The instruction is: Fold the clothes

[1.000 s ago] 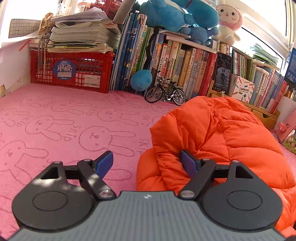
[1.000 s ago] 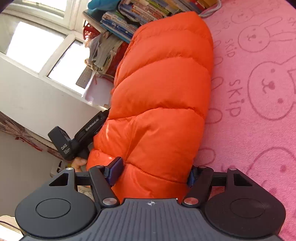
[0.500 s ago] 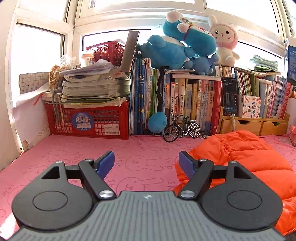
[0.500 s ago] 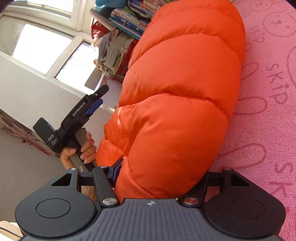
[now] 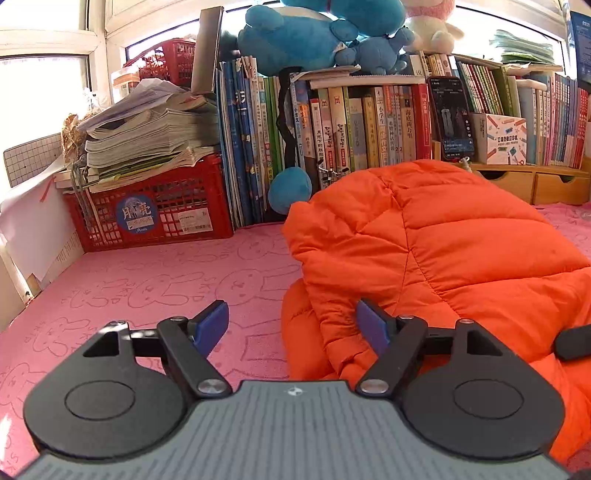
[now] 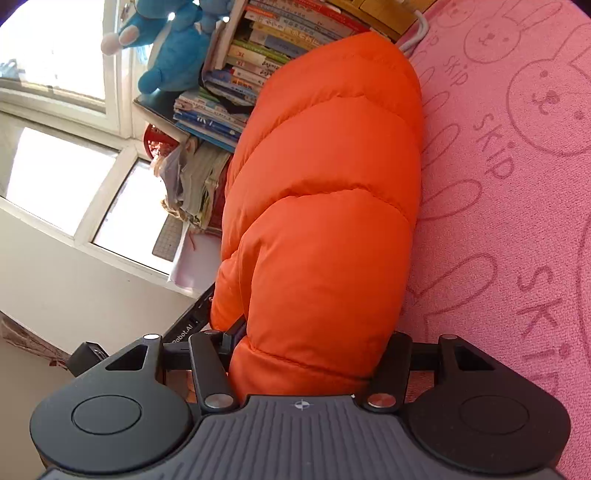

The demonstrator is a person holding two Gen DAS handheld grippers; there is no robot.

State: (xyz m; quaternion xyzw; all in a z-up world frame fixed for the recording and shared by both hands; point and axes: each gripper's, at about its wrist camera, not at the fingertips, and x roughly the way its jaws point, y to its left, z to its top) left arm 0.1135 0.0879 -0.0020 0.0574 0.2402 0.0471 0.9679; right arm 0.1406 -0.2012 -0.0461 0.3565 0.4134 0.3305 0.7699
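The left gripper (image 5: 291, 325) is held low over the pink rabbit-printed mat (image 5: 155, 291), level and pointed toward the bookshelf. Its blue-padded jaws are spread wide, and nothing is clamped between them; the right pad is seen against the near edge of the orange quilted puffer jacket (image 5: 436, 251), though contact cannot be confirmed.

The right gripper (image 6: 314, 354) is rolled onto its side, so that the mat appears as a wall on the right of its view. Its jaws are parted and are filled by the bulky end of the jacket (image 6: 325, 229); both pads are hidden behind the fabric, so it cannot be told whether the cloth is truly pinched.

The jacket is laid on the mat as a thick bundle, stretched from the grippers toward the books. Its far end is set near the shelf, and a small bicycle model behind it is almost wholly covered.

Beyond the jacket, a red plastic crate (image 5: 155, 210) is stacked with loose papers, a row of upright books (image 5: 351, 122) is lined against the window, and blue plush toys (image 5: 317, 33) are perched on top. A black phone (image 5: 452, 118) is propped among the books.

In the right wrist view, part of the left gripper's black body is seen at the jacket's left edge, mostly cut off by the fabric.
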